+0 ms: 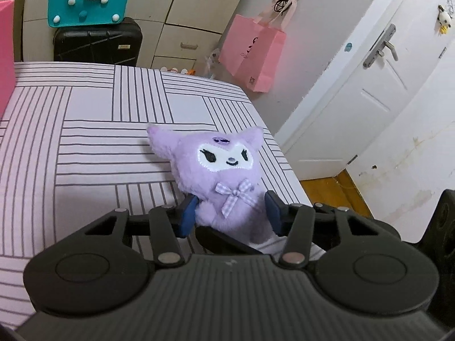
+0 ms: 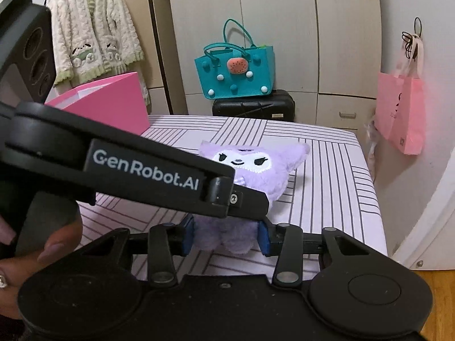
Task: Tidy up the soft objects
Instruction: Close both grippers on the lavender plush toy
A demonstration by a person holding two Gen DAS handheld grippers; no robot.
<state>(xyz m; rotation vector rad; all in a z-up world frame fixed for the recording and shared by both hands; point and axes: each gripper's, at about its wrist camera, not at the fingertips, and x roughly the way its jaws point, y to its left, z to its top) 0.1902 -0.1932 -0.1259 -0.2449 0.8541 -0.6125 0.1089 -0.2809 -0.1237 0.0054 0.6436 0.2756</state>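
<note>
Purple plush toy (image 1: 219, 170) is sitting upright on the striped bed (image 1: 85, 142) near its edge. Right gripper (image 2: 226, 234) is clamping the plush's lower body. Left gripper (image 1: 230, 213) is flanking it, left pad touching, right pad apart. Pink box (image 2: 113, 102) is standing behind.

The plush toy (image 1: 219, 170) lies on the bed (image 1: 85, 130), near its right edge and toward the near end. The left hand-held gripper (image 1: 230, 213) has a finger on either side of the toy's lower body, and the right hand-held gripper (image 2: 226, 236) likewise flanks its lower end, beneath the left one. A box (image 2: 113, 105) stands on the bed's far left. Beyond the bed's far end a tote bag (image 2: 236, 71) sits on a suitcase (image 2: 253, 108). A paper bag (image 2: 401, 113) hangs on the wall to the right.
</note>
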